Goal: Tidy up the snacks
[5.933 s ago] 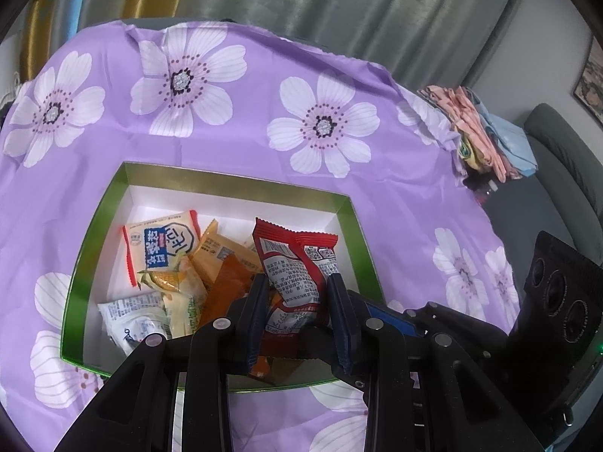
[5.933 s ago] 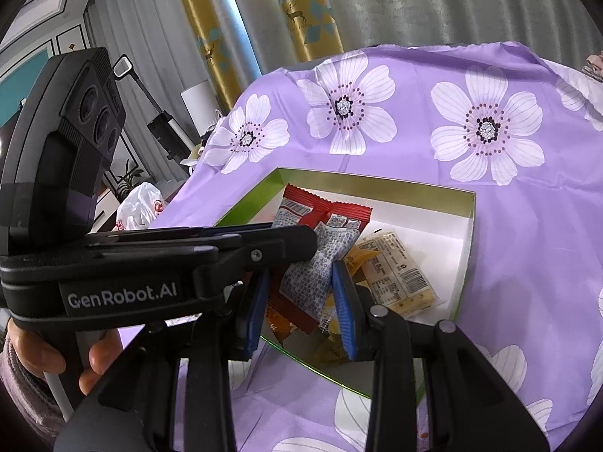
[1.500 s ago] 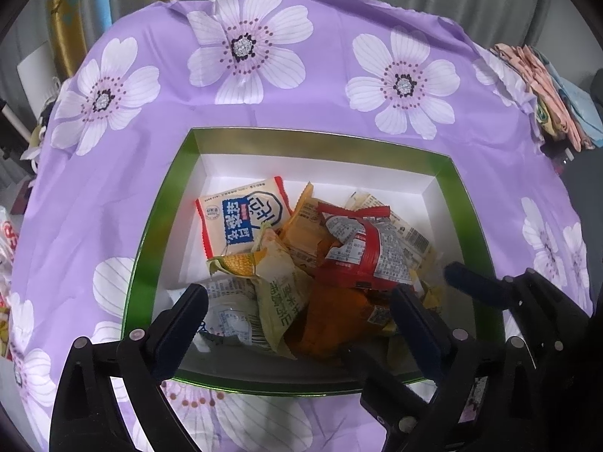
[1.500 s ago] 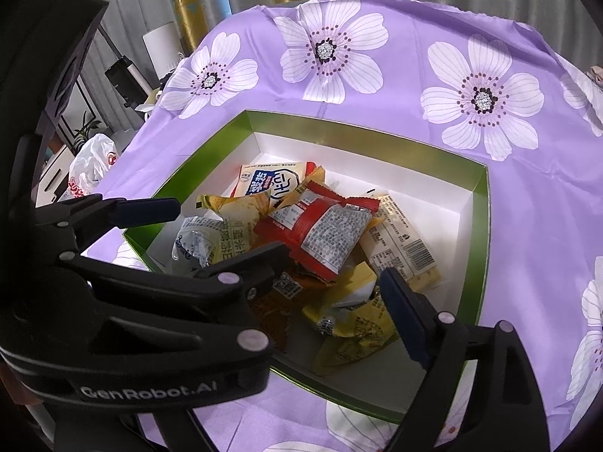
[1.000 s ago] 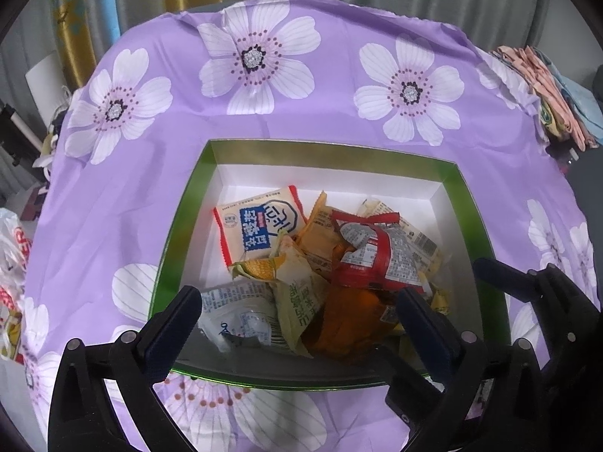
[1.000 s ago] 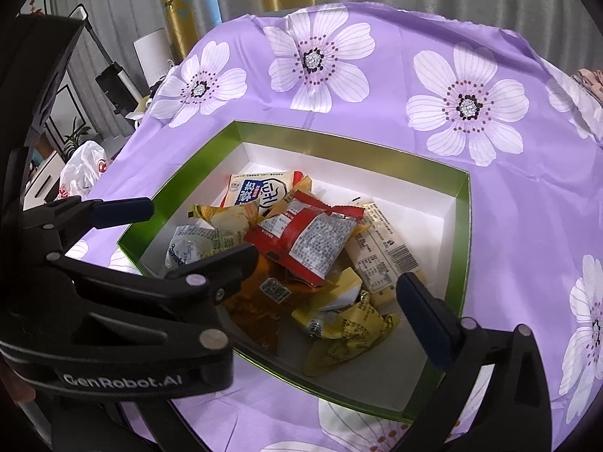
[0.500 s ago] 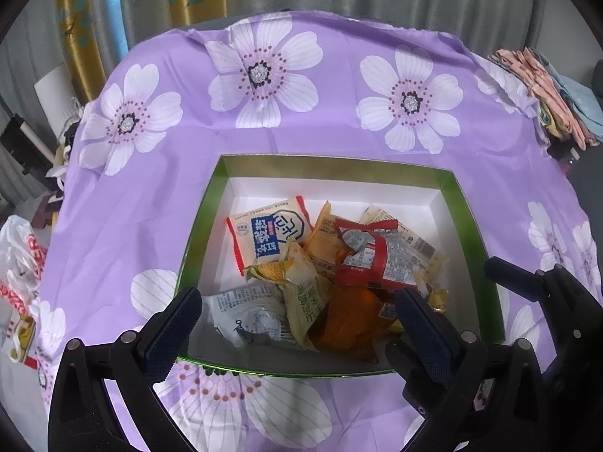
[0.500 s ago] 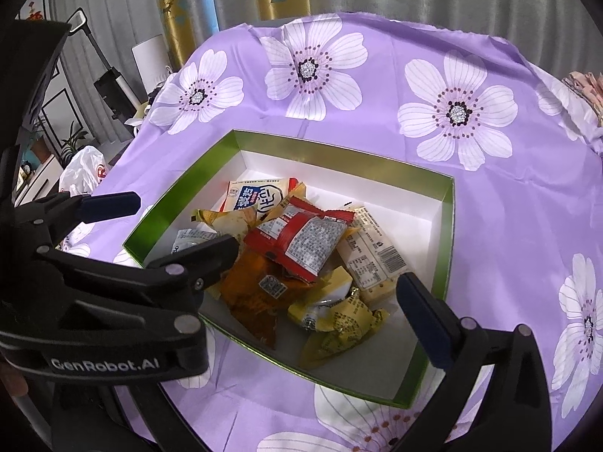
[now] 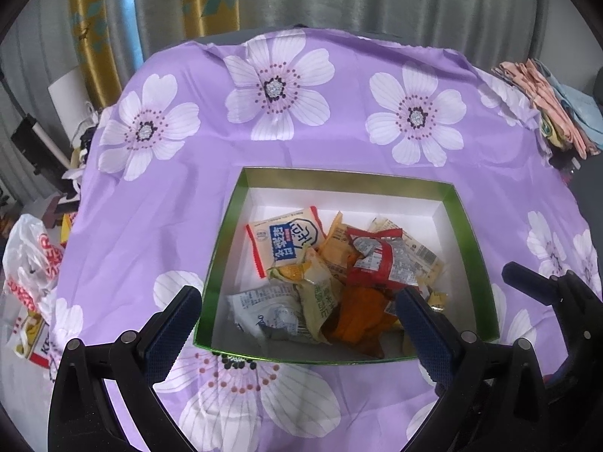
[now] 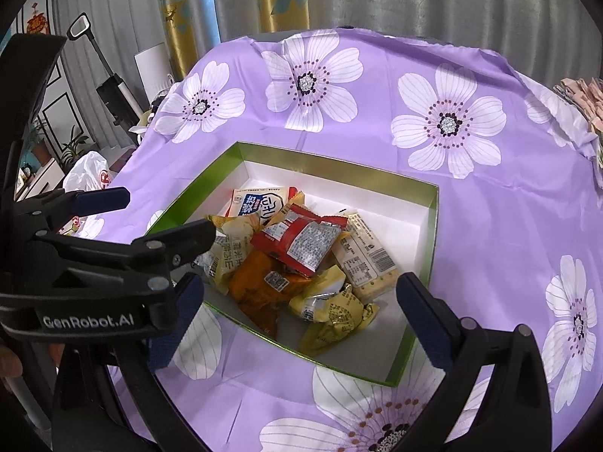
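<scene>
A green-rimmed box (image 9: 222,248) with a white inside sits on the purple flowered cloth and holds several snack packets. A red packet (image 9: 380,260) lies on top of the pile, over an orange one (image 9: 358,312); a white-and-blue packet (image 9: 290,237) lies at the back left. The box (image 10: 433,226) and red packet (image 10: 301,241) also show in the right wrist view. My left gripper (image 9: 297,324) is open and empty above the box's near edge. My right gripper (image 10: 301,297) is open and empty too; its fingers (image 9: 535,286) show at the right of the left wrist view.
The purple cloth (image 9: 339,143) covers the whole table. Folded fabrics (image 9: 554,101) lie at the far right edge. A white plastic bag (image 9: 34,263) and clutter sit beyond the left edge. Curtains hang behind.
Both grippers let go of the red packet, which now lies in the box. Both opened wide and have been pulling back and up from the box.
</scene>
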A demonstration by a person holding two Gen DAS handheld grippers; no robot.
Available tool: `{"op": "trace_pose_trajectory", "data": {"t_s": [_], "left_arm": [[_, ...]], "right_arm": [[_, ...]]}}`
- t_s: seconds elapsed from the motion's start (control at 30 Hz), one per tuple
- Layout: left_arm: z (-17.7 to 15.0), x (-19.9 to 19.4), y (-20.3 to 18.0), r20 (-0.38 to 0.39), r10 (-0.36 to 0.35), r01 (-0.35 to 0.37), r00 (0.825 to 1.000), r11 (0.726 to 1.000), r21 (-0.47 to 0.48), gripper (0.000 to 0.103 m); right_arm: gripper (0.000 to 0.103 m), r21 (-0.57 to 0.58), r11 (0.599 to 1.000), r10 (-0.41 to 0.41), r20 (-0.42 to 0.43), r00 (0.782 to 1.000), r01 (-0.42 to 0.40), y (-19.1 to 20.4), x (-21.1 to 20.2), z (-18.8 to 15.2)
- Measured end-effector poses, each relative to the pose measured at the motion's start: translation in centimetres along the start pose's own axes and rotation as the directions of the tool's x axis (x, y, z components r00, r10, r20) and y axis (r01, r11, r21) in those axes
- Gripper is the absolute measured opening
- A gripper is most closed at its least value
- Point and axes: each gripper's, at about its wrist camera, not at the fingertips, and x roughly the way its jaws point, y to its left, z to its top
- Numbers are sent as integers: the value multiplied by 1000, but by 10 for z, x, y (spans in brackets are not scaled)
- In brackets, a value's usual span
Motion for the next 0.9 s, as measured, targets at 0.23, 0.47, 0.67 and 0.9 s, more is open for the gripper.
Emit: {"op": "trace_pose_trajectory", "data": {"t_s": [0.23,0.47,0.67,0.9], "left_arm": [[-2,-5,5,4,14,-14,1000,1000,1,102],[-4,-13,10,13,25,-25,1000,1000,-1,102],[-6,-23,9,29,23,-23,999,1000,5,102],[-8,-39,9,45,16,-17,999,1000,2,102]], "right_arm": [[103,-6,1000,0,8,1000,0,4,-7,0],[103,-10,1000,-3,21,1000,3,7,-17,-1],[103,-15,1000,-11,35,999,12,11,-27,-3],[103,-28,999,-17,56,998,18,15,-40,-4]]}}
